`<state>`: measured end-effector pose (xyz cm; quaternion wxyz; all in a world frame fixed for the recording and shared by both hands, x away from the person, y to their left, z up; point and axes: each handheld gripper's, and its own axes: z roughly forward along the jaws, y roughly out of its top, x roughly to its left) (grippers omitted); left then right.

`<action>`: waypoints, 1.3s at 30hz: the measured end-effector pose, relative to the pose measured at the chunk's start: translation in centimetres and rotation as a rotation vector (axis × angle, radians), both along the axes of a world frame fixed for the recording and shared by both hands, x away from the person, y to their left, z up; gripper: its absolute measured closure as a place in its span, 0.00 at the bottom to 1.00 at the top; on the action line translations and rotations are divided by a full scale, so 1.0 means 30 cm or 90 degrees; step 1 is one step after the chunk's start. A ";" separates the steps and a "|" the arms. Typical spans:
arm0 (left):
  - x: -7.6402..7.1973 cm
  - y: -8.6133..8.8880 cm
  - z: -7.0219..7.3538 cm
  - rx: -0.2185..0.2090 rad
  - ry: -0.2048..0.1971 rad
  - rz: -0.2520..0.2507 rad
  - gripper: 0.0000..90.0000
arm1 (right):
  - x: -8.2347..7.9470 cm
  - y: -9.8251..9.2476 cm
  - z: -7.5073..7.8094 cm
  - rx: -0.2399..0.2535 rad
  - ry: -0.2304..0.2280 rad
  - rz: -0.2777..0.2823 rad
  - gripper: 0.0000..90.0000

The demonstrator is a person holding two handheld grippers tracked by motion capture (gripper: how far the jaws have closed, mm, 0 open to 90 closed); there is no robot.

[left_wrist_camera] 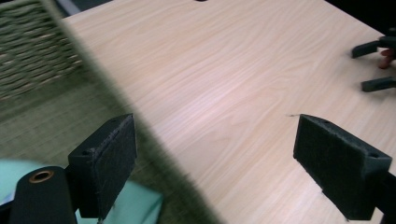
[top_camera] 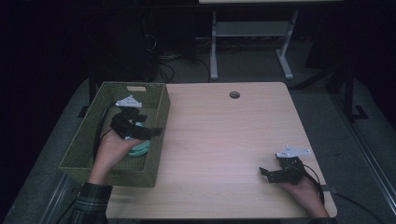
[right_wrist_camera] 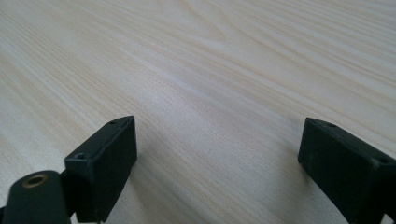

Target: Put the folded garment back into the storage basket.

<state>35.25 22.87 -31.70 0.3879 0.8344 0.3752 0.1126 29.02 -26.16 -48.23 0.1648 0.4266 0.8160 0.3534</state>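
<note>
At the left edge of the light wooden table [top_camera: 224, 140] sits a green woven basket [top_camera: 84, 140], and every place here is told from it. No brand, label or writing can be read on any surface.

Over the basket's near right part, the left gripper [top_camera: 156, 132] is held in the person's left hand [top_camera: 112, 149], its tips reaching across the basket's right wall towards the tabletop. In the left gripper view its jaws stand spread wide with nothing between them; one black pad [left_wrist_camera: 109, 158] hangs over the basket's inside, the other over bare wood beyond the wall. A pale mint-green item [top_camera: 140, 148] lies on the basket's floor near the right wall, just under that gripper and hand; its shape is mostly hidden, so what kind of thing it is cannot be told. No pad touches it.

Well to the right of the basket, near the table's front right corner, the right gripper [top_camera: 265, 173] lies low over the wood in the person's right hand [top_camera: 303, 189], pointing back towards the basket. Its jaws are also spread wide and hold nothing; between them, bare wood grain.
</note>
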 end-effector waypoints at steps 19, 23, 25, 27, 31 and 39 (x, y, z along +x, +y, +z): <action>-0.031 -0.271 -0.104 0.000 0.021 -0.077 0.14 | 0.005 0.003 -0.003 -0.008 0.009 -0.011 0.03; -0.047 -0.320 -0.131 0.002 0.020 -0.091 0.14 | 0.006 0.003 -0.003 -0.009 0.008 -0.011 0.03; -0.055 -0.344 -0.149 0.006 0.026 -0.101 0.14 | 0.006 0.003 -0.003 -0.008 0.009 -0.011 0.03; -0.063 -0.366 -0.171 0.017 0.028 -0.113 0.14 | 0.006 0.003 -0.003 -0.009 0.009 -0.011 0.03; -0.076 -0.401 -0.216 0.024 0.029 -0.123 0.14 | 0.006 0.003 -0.003 -0.009 0.009 -0.011 0.03; -0.086 -0.430 -0.301 0.029 0.023 -0.117 0.14 | 0.006 0.003 -0.003 -0.009 0.009 -0.011 0.03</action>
